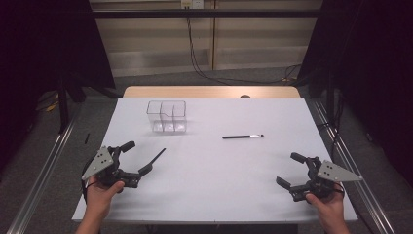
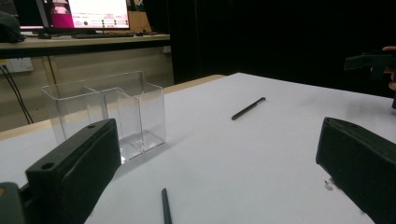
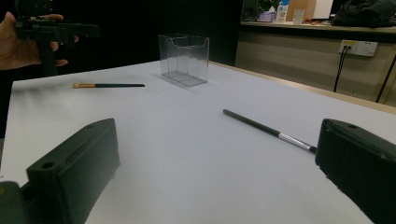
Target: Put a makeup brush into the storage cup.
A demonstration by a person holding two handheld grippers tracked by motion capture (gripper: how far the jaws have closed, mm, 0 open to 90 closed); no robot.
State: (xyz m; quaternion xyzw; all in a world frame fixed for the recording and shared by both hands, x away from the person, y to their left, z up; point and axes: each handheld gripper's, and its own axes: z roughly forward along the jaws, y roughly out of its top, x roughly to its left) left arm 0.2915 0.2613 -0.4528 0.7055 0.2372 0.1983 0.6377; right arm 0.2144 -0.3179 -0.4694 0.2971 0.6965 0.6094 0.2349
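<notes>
Both grippers are hovering low over the white table point(image 1: 209, 185), jaws spread wide and gripping nothing. The left gripper point(image 1: 134, 163), at lower left of the high view, is sitting just beside a black brush point(image 1: 155, 160), whose long axis is running diagonally toward upper right, its near end almost touching the jaws. A second brush point(image 1: 242, 136) is lying horizontally at centre, well apart from the right gripper point(image 1: 292, 170). The clear divided organizer point(image 1: 167, 116) is standing above the left gripper. The left hand is judged nearer its brush.
</notes>
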